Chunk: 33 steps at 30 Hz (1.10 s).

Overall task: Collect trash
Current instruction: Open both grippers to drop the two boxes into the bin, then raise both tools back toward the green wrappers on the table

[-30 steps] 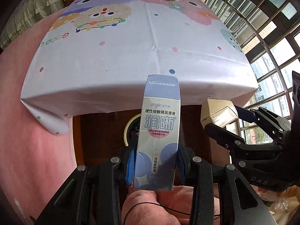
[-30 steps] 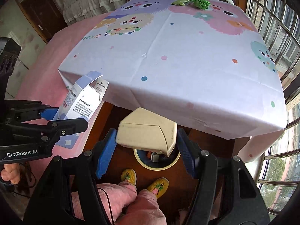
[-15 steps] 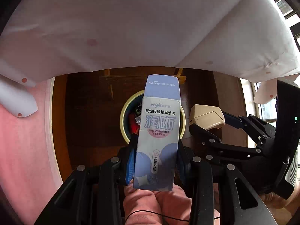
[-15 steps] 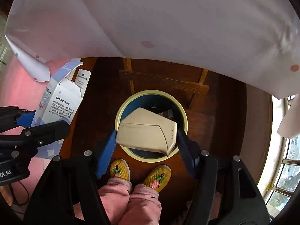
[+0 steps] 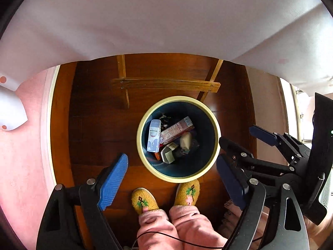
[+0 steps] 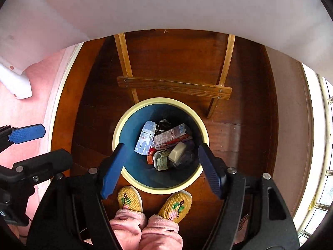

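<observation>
— Where do we have the trash?

— In the bin (image 6: 124, 125): the pale blue carton (image 6: 145, 138) and the cream box (image 6: 177, 149) lie inside among other packets (yellow slippers (image 6: 130, 199) just below the rim).

— And our tongs?

— Left gripper (image 5: 172, 179) and right gripper (image 6: 160, 166) both spread wide, holding nothing.

right tool (image 6: 162, 166) spread above bin (image 6: 124, 116), boxes (image 6: 170, 137) apparently inside

dark polished wooden floor (image 6: 245, 66), pink carpet (image 5: 27, 166) at left. lighter wooden table frame crossbar (image 6: 172, 87) under overhanging white dotted tablecloth (image 5: 166, 20). daylight from barred window (image 6: 324, 166) at right.
</observation>
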Available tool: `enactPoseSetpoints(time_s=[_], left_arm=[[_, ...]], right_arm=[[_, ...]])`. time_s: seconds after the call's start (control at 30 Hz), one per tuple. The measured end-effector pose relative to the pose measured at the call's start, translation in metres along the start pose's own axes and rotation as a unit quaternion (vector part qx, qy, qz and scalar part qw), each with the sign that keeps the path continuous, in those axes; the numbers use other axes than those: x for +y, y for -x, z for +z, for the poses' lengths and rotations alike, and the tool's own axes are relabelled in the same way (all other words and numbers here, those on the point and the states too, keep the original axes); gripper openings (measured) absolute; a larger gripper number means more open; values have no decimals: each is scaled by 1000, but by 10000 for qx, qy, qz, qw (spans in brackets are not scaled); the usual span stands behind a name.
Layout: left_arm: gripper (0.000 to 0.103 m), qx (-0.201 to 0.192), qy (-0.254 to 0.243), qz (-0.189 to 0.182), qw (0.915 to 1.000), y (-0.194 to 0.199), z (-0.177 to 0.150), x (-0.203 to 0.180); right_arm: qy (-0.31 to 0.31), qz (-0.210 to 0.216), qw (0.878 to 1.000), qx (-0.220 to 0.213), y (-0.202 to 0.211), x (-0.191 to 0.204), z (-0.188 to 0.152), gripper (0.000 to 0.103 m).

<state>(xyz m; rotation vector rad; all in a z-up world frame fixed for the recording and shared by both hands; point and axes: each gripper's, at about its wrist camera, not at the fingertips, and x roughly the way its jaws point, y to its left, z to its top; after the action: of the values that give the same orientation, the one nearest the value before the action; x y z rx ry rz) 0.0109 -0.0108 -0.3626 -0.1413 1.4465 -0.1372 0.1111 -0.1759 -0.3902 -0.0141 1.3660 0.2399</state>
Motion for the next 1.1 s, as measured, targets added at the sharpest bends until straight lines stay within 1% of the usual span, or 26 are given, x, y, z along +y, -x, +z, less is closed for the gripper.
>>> enactPoseSetpoints(time_s=[0.2, 0.27, 0.37, 0.53, 0.83, 0.97, 1.1], left_arm=[[89, -236, 66, 102, 9996, 17, 18, 20], [89, -328, 87, 127, 9993, 28, 17, 23], [89, -457, 152, 152, 9987, 47, 15, 25], [89, -703, 269, 138, 9971, 91, 13, 30], [89, -1226, 182, 192, 9921, 185, 20, 24], [89, -1418, 91, 75, 9898, 233, 27, 21], [89, -1683, -171, -7, 9856, 289, 35, 13]], right_arm=[[-66, -45, 9999, -73, 16, -1, 7, 69], [-83, -53, 9999, -98, 24, 1, 9, 69], [-122, -20, 9998, -160, 38, 3, 12, 69], [-255, 63, 9992, -310, 74, 10, 17, 69], [-562, 138, 9957, -730, 160, 22, 25, 69], [-798, 177, 9912, -1039, 210, 26, 30, 69], [-904, 204, 9854, -1431, 264, 33, 37, 69]])
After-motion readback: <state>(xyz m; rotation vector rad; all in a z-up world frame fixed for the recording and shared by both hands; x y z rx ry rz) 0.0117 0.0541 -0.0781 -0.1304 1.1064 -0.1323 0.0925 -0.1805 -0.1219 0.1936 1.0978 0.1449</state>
